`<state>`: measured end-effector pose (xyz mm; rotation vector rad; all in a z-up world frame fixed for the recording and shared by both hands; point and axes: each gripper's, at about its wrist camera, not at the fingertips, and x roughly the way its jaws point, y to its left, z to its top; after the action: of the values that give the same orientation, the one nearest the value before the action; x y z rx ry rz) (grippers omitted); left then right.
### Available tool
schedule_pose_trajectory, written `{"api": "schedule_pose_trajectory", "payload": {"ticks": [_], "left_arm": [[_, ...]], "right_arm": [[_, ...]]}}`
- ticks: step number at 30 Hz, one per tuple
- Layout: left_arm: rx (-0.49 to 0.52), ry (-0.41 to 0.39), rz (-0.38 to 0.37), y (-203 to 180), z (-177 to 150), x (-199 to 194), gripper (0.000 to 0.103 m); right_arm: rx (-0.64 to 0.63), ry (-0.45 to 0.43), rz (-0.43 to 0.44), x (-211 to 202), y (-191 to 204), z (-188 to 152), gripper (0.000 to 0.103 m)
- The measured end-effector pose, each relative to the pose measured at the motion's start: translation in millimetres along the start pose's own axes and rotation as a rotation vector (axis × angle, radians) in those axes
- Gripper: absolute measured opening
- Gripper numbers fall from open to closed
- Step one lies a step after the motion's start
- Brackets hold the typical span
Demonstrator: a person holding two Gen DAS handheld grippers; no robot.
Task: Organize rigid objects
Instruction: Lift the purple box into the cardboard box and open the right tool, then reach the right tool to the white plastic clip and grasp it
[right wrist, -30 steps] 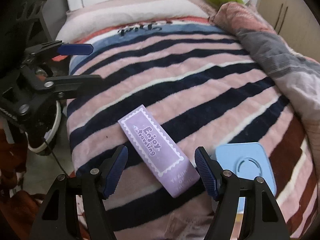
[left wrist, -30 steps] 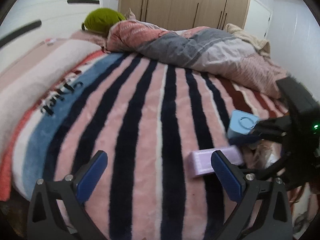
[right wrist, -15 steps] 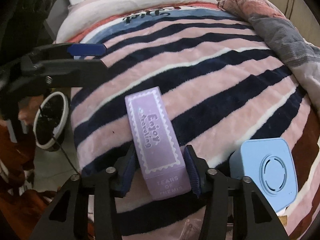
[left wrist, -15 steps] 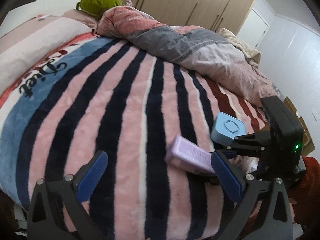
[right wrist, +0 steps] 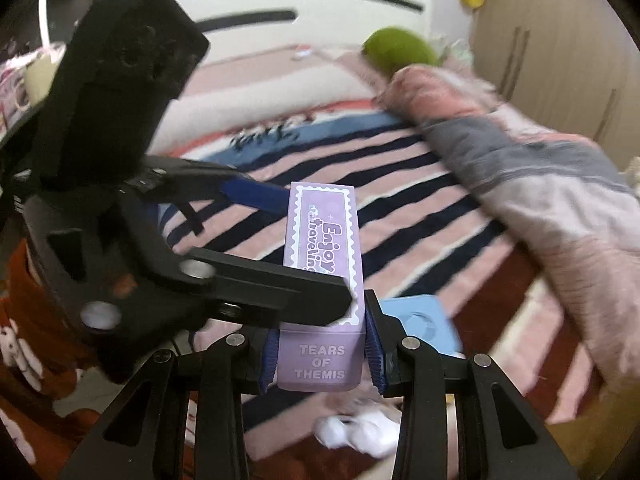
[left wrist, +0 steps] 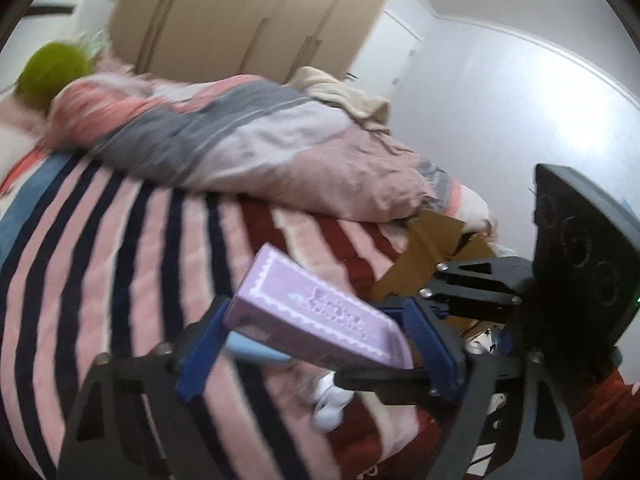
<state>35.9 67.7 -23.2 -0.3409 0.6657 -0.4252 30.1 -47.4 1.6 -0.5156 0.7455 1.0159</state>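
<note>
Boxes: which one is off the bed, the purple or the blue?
The purple box, printed "Enjoy travelling", clamped in the right tongs; the blue box lies on the striped blanket.

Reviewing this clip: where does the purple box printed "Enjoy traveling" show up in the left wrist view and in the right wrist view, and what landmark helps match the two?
Left wrist view: purple box lies slantwise at lower centre, between this camera's own blue pads.
Right wrist view: purple box stands lengthwise at centre, its near end clamped in the right tongs.
Shared landmark: the green plush at the head of the bed, upper left there, upper right here.
</note>
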Motion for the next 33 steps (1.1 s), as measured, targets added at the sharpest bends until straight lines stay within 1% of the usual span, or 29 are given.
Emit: {"api": "schedule_pose_trajectory", "payload": {"ticks": [1, 2, 4, 5, 7, 10, 12, 15, 17, 21, 23, 24, 25, 27, 29, 33], "left_arm": [[0.021, 0.007, -0.016, -13.4, 8.2, 8.6, 0.075], [0.031, 0.008, -0.036, -20.6, 11.0, 13.8, 0.074], [0.065, 0.035, -0.108, -47.2, 24.0, 34.1, 0.065], [0.088, 0.047, -0.133, -62.2, 27.1, 43.2, 0.064], [0.133, 0.066, -0.154, -87.0, 33.5, 61.1, 0.064], [0.199, 0.113, -0.198, -131.9, 43.8, 95.2, 0.064], [0.228, 0.143, -0.223, -151.7, 46.0, 113.2, 0.064], [0.255, 0.189, -0.260, -177.4, 46.5, 138.1, 0.064], [0.268, 0.218, -0.272, -188.7, 46.8, 153.3, 0.064], [0.289, 0.261, -0.260, -205.8, 46.7, 175.6, 0.064], [0.303, 0.266, -0.235, -210.7, 45.5, 179.1, 0.075], [0.311, 0.259, -0.220, -211.0, 45.8, 178.9, 0.083], [0.314, 0.251, -0.209, -211.9, 46.5, 178.5, 0.084], [0.308, 0.244, -0.194, -207.7, 49.1, 174.8, 0.086], [0.303, 0.226, -0.174, -204.3, 50.9, 168.7, 0.089], [0.306, 0.164, -0.118, -194.6, 55.4, 143.1, 0.090]], "right_arm": [[0.013, -0.015, -0.022, -11.5, -5.8, -3.9, 0.032], [0.029, -0.030, -0.045, -24.2, -13.7, -8.4, 0.032], [0.063, -0.048, -0.089, -43.9, -28.6, -16.1, 0.032], [0.087, -0.055, -0.119, -56.5, -39.6, -24.5, 0.032], [0.125, -0.060, -0.159, -72.2, -54.6, -36.5, 0.032], [0.194, -0.061, -0.229, -99.3, -81.3, -63.8, 0.032], [0.237, -0.053, -0.270, -114.7, -98.3, -81.1, 0.032], [0.297, -0.037, -0.311, -131.4, -121.1, -105.4, 0.032], [0.325, -0.021, -0.332, -136.6, -132.4, -117.5, 0.032], [0.366, 0.010, -0.360, -139.3, -150.9, -134.8, 0.032], [0.373, 0.020, -0.372, -139.6, -155.9, -140.5, 0.033], [0.375, 0.028, -0.396, -139.0, -158.9, -142.8, 0.034], [0.376, 0.040, -0.415, -137.6, -159.0, -144.4, 0.036], [0.379, 0.049, -0.430, -135.1, -158.9, -147.2, 0.059], [0.375, 0.047, -0.426, -133.3, -159.7, -147.4, 0.059], [0.368, 0.037, -0.419, -133.8, -152.8, -140.6, 0.059]]}}
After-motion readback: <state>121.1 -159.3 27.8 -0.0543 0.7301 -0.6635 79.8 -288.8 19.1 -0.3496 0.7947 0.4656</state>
